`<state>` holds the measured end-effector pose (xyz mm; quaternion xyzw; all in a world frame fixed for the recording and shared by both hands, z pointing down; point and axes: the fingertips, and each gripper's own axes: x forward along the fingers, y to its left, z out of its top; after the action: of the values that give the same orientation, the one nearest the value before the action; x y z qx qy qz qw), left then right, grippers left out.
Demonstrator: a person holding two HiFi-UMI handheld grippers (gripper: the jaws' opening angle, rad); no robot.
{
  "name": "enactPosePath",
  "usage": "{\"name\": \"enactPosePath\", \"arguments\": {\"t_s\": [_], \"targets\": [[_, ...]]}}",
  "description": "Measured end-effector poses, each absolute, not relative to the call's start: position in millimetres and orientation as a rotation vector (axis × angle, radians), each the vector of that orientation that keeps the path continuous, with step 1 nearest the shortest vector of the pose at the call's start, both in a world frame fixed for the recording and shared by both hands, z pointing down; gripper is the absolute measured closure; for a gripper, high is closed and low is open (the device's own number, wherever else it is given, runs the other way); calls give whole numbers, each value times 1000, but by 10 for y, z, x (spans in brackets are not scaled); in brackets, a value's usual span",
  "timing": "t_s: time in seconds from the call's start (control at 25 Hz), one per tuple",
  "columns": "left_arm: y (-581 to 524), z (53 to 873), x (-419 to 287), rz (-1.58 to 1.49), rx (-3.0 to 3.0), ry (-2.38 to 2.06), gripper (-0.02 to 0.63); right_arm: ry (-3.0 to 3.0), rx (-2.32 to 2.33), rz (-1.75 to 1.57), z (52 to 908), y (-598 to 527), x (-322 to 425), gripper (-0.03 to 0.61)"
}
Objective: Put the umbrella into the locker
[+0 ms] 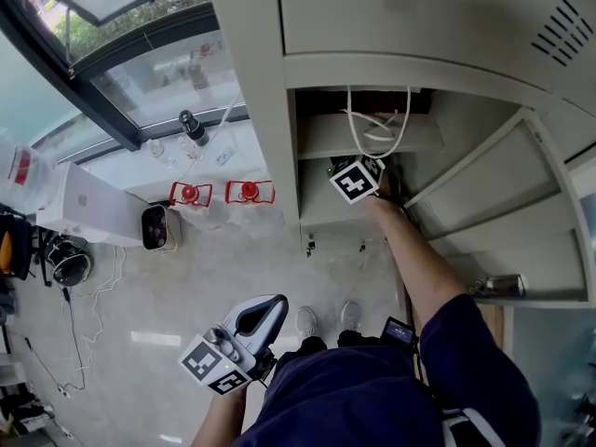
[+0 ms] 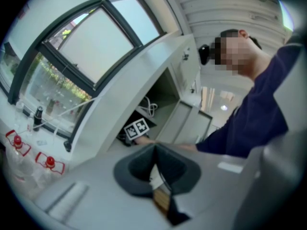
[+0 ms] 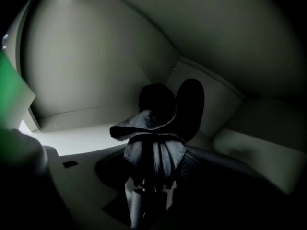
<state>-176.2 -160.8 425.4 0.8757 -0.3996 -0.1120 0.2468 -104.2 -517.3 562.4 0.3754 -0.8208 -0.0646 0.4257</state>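
Umbrella (image 3: 156,150), folded up and black, is clamped in the right gripper (image 3: 171,110) inside the locker (image 1: 277,156), above a shelf (image 3: 81,138). Left gripper (image 2: 154,163) sits closed and empty outside.

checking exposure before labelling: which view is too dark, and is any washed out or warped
Right gripper view: very dark inside the locker, the umbrella nearly a silhouette. Left gripper view: bright, pale window, strong fisheye bending, soft focus. Head view: evenly lit, sharp.

Head view looks steeply down at the grey metal locker (image 1: 270,110); left gripper view faces it from outside, right gripper view from close inside
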Motion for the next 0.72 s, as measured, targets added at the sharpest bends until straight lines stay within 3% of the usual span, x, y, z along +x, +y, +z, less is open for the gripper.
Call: {"name": "enactPosePath", "arguments": {"t_s": [0.08, 0.28, 0.72], "targets": [[-1615, 4246, -1741, -305, 2395, -1080, 614, -2055, 929, -155, 5628, -5161, -1045, 370], [-1597, 4198, -1678, -302, 2421, -1054, 614, -2118, 900, -127, 5544, -4993, -1076, 287], [-1476, 4140, -1544, -286, 2477, -983, 614, -2278, 1021, -136, 5019, -4036, -762, 275]]}}
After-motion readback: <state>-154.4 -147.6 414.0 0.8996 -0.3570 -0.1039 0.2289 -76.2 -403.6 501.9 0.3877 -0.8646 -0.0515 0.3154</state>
